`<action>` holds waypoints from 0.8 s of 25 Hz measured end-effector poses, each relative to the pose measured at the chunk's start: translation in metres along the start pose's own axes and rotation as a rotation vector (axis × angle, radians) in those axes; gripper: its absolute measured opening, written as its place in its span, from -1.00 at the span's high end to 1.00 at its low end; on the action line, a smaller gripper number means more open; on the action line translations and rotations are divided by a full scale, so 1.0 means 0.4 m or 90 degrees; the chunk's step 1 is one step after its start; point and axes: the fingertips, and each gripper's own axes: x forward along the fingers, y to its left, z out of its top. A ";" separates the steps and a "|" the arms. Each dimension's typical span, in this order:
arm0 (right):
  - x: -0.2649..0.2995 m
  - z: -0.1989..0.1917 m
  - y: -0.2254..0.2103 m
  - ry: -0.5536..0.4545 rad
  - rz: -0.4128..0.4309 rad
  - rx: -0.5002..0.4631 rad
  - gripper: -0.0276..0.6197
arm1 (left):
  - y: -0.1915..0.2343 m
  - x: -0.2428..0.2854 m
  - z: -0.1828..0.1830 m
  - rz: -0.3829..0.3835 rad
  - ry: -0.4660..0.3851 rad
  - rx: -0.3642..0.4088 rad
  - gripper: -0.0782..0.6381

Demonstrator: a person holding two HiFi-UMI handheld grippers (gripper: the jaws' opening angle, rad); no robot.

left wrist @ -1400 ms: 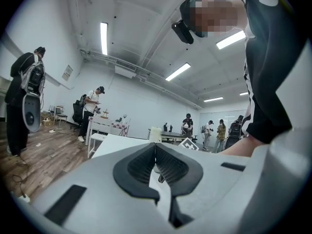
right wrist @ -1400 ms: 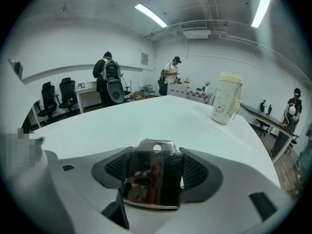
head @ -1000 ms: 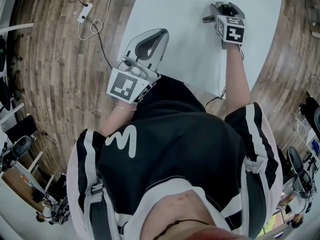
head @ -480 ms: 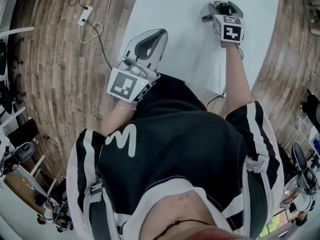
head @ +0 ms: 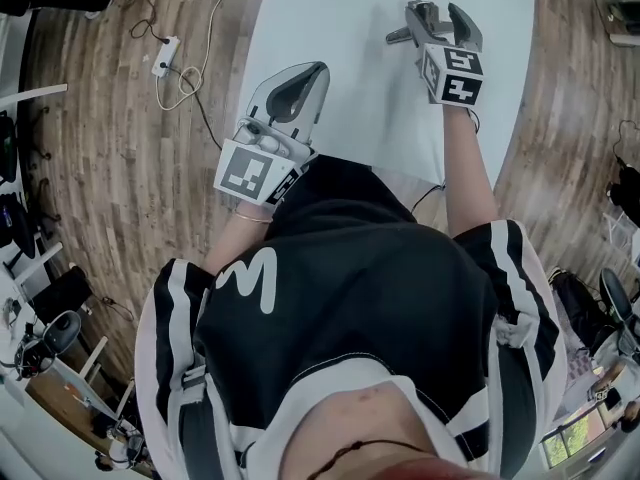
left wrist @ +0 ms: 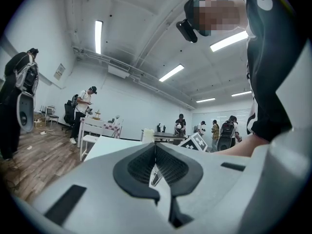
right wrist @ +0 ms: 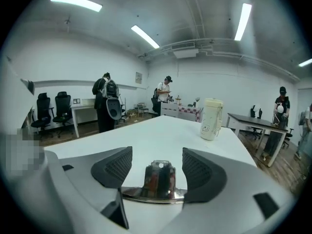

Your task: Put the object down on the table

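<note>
Shiny metal object (right wrist: 158,180) sits crosswise between the jaws of the right gripper (right wrist: 157,155). Its chrome band reaches both pads, so the gripper is pinching it with the jaws partly spread. A small hole shows at the object's top end. What kind of tool it is, can't tell. In the head view the right gripper (head: 437,18) is over the far right part of the white surface (head: 340,18), and the metal object (head: 400,36) sticks out to its left. Whether the object touches the surface, can't tell.

Left gripper (left wrist: 155,147) has its pads pressed together at the tip, nothing between them. In the head view the left gripper (head: 303,80) is at the near left edge of the surface, well apart from the right one.

Only container: a cream flask (right wrist: 211,119), upright on the surface (right wrist: 161,135) beyond the right gripper, lid on, contents not visible.

Wooden floor (head: 110,148) left of the surface, with a power strip (head: 166,53) and its cable lying on it.
</note>
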 end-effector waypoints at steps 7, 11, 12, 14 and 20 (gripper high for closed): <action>-0.181 0.142 0.018 -0.125 -0.022 0.001 -0.05 | -0.050 0.071 0.035 -0.053 -0.021 0.014 0.76; -0.292 0.214 0.033 -0.193 -0.041 -0.003 0.00 | -0.085 0.109 0.067 -0.093 -0.043 0.028 0.76; -0.318 0.230 0.035 -0.209 -0.055 -0.007 0.11 | -0.093 0.116 0.073 -0.103 -0.047 0.031 0.76; -0.362 0.257 0.040 -0.238 -0.084 -0.016 0.71 | -0.104 0.126 0.082 -0.118 -0.054 0.035 0.76; -0.439 0.294 0.066 -0.283 -0.094 0.001 0.81 | -0.136 0.152 0.123 -0.146 -0.079 0.045 0.76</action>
